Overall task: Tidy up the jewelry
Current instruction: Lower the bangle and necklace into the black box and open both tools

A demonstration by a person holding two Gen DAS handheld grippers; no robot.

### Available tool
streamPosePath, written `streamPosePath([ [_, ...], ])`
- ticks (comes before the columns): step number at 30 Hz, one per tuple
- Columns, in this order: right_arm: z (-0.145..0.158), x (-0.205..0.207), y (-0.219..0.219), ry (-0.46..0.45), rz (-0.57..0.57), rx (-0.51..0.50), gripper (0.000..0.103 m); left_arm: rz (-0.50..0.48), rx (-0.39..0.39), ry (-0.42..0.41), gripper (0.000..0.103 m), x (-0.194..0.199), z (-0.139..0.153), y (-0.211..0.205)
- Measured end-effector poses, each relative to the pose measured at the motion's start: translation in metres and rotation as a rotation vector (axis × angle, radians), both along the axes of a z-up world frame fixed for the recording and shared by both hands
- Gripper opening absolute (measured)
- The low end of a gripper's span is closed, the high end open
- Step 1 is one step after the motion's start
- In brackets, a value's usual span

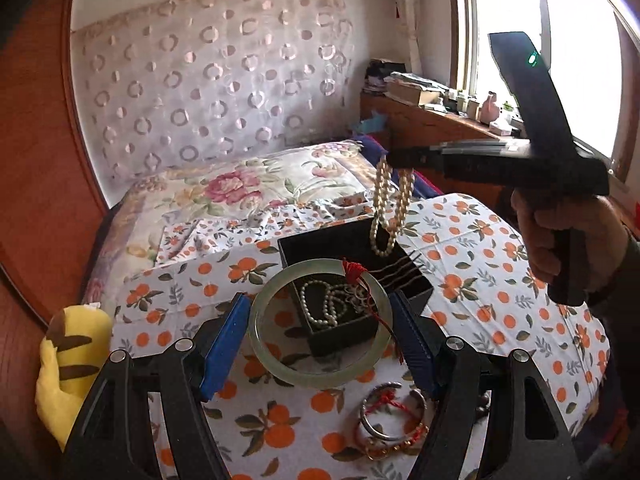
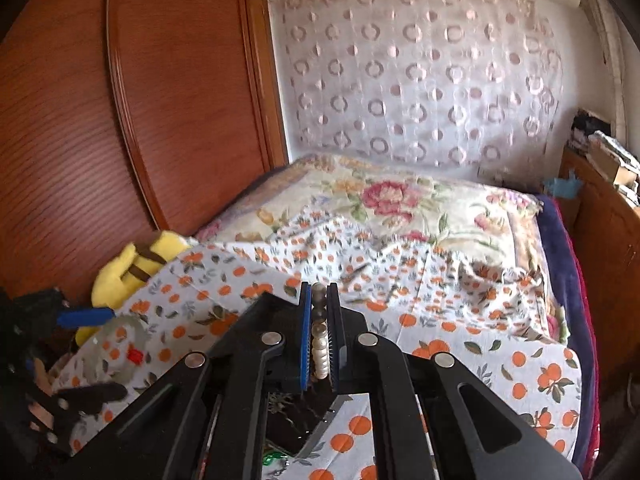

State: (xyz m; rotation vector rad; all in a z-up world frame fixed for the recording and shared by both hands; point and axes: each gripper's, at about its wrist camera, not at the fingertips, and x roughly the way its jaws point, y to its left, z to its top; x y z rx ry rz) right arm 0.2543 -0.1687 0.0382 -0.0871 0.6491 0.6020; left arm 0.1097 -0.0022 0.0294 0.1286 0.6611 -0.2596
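On the bed (image 1: 256,176), against the wall with the dotted curtain (image 1: 208,88), you've got the orange-print cloth (image 1: 500,264) spread as your working surface, and it runs right out to the near and right edges with plenty of bare print on the right side. The wooden wardrobe (image 2: 132,92) closes off the left, and a yellow plush toy (image 1: 68,364) sits at the cloth's left edge. Mid-cloth stands the black jewelry box (image 1: 344,248), open-topped, with a bead strand (image 1: 320,304) and other pieces lying in its near compartment and the far part bare.

Your left gripper (image 1: 320,320) has its blue pads set wide on the pale green bangle (image 1: 276,364), one pad pressing each side; the ring hangs in front of the box's near corner, a red tassel (image 1: 356,270) at its top. Your right gripper (image 1: 394,158) is up over the box's far edge, jaws pinched nearly together on the pearl necklace (image 1: 390,208), whose loops dangle just above the box. In the right wrist view the pearls (image 2: 319,344) sit clamped between the pads.

Near the cloth's front edge, loose bracelets (image 1: 392,420) lie in a small heap, apart from the box.
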Motion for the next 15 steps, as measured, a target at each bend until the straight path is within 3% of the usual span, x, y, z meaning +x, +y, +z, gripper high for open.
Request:
streamPosePath([
  [2, -0.008, 0.002, 0.001, 0.014, -0.015, -0.007, 0.013, 0.011, -0.007, 0.005, 0.068, 0.006, -0.003, 0.003],
  [4, -0.013, 0.0, 0.001, 0.026, -0.017, -0.001, 0.03, 0.015, -0.012, 0.01, 0.068, 0.011, -0.004, 0.004],
  [15, -0.024, -0.032, -0.023, 0.004, -0.017, -0.06, 0.031, -0.005, -0.011, 0.042, 0.068, 0.052, -0.016, -0.017],
])
